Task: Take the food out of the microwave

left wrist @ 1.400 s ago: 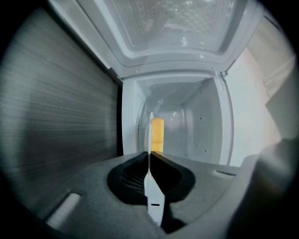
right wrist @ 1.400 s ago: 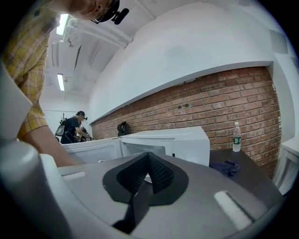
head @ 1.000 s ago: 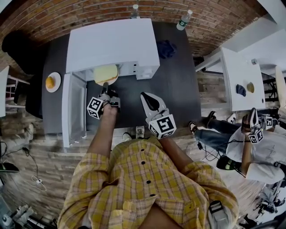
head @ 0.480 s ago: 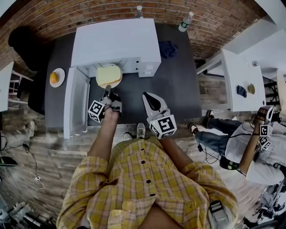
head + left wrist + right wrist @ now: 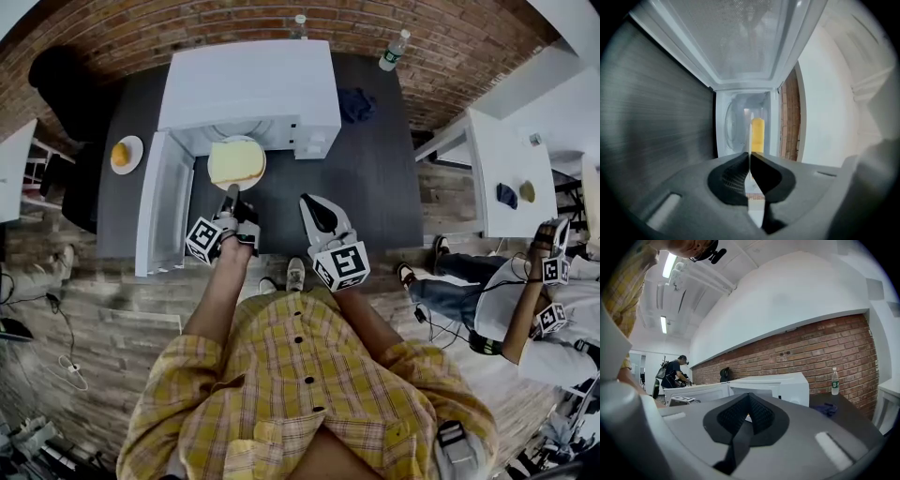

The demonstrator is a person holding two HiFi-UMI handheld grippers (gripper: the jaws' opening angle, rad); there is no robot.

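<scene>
Left gripper (image 5: 232, 194) tight on plate (image 5: 236, 165) rim outside microwave (image 5: 251, 84) mouth; right gripper (image 5: 307, 202) closed, empty.

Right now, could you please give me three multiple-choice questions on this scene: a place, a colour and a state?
1. Where is the plate of yellow food?
A) on the floor
B) at the microwave's open front
C) on the white side table

2. What colour is the cloth beside the microwave?
A) blue
B) red
C) white

3. How is the microwave door?
A) shut
B) open
C) taken off

Answers:
1 B: the left gripper holds its rim just outside the opening.
2 A: it lies dark blue on the table.
3 B: it stands out to the left.
</scene>
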